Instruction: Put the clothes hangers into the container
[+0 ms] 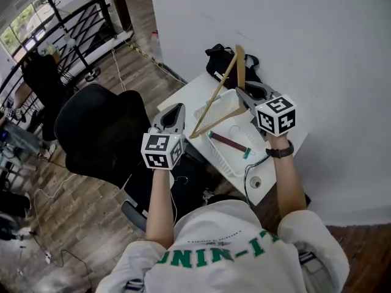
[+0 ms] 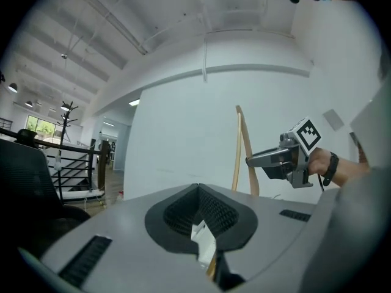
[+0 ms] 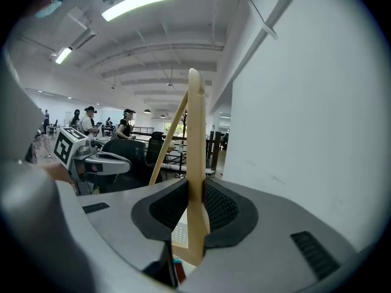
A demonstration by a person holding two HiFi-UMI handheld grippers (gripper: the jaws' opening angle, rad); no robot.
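**Wooden hanger, raised over container**

Black office chair (image 1: 101,133), 9 o'clock, on plank floor. Left tool (image 1: 176,110) closed, empty. Wooden hanger (image 1: 214,97), centre, tilted above white container (image 1: 227,110) on white surface (image 1: 186,96); likely light, stiff, smooth, best gripped mid-arm. Right tool (image 1: 242,91), 2 o'clock, clamps one arm. Plain wall.

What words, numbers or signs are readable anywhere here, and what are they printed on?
"LI-NING", it seems: green letters on the white shirt, upside down and creased.
The small line of print above them: too small to read.
The left marker cube and right marker cube: black-and-white square patterns, no words.
The wooden hanger and white container: no print visible.
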